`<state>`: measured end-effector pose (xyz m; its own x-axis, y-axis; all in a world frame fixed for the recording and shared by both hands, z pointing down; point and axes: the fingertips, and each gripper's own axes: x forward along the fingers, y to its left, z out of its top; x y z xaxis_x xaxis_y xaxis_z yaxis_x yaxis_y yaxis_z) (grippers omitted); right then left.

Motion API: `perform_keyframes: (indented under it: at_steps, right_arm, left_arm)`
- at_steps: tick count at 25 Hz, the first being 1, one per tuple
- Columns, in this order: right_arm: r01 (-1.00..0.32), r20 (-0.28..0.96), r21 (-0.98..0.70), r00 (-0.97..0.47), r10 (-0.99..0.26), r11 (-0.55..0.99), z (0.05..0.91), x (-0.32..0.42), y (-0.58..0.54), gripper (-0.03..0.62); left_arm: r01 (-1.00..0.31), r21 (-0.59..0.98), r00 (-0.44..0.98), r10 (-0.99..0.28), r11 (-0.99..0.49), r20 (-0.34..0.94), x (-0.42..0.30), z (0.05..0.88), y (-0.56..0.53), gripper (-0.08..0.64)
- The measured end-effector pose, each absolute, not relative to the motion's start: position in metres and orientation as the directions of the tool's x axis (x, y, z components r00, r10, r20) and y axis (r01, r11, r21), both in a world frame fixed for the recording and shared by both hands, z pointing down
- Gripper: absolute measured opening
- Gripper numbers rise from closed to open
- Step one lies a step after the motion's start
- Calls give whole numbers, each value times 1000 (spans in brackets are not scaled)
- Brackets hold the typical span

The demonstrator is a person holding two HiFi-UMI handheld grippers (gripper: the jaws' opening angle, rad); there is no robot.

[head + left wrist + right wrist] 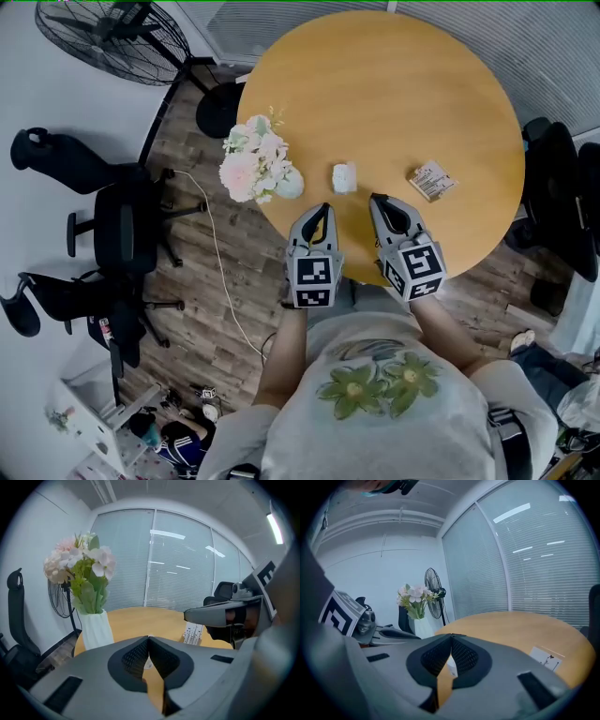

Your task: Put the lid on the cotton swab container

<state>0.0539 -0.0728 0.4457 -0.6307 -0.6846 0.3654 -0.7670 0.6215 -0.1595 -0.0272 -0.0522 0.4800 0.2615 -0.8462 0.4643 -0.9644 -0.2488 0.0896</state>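
The round wooden counter (pixel 394 84) carries three things in a loose row toward its near edge. A white vase of pale flowers (pixel 258 161) stands at the left edge, the small white cotton swab container (pixel 344 177) sits in the middle, and a flat printed packet (pixel 432 180) lies to the right, each well apart from the others. The container is too small in the head view to tell whether a lid sits on it. The left gripper (pixel 324 208) and the right gripper (pixel 377 199) are side by side over the near edge of the counter, both pointing at the container from just short of it and neither touching it. In the left gripper view the fingers (pixel 136 656) are pressed together at the tips with nothing between them. A sliver of the white container (pixel 148 664) shows beyond them, with the vase (pixel 96 630) to the left, the packet (pixel 193 633) to the right and the other gripper at the right edge of the view. In the right gripper view the fingers (pixel 464 656) are likewise closed and empty. A bit of the container (pixel 453 668) is visible past them, the packet (pixel 546 658) lies on the counter to the right, and the vase (pixel 423 626) stands behind the left gripper. On the wood floor beyond the counter's left edge stand a fan (pixel 103 37) and a black office chair (pixel 122 225).
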Motion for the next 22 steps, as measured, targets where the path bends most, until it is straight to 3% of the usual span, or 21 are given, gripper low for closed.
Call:
perform_keyframes:
  at_steps: [15, 19, 22]
  right_arm:
    - [-781, 426, -171, -608, -670, 600, 487, 41, -107, 0]
    - [-779, 445, -178, -609, -657, 601, 498, 38, -110, 0]
    - [-775, 459, -182, -611, -644, 605, 505, 37, -112, 0]
  left_arm:
    - [-939, 85, 324, -781, -332, 533, -26, 542, -80, 25]
    - [-925, 57, 340, -752, -376, 565, -22, 559, -81, 62]
    - [-914, 53, 354, -726, -402, 589, -18, 572, -80, 151]
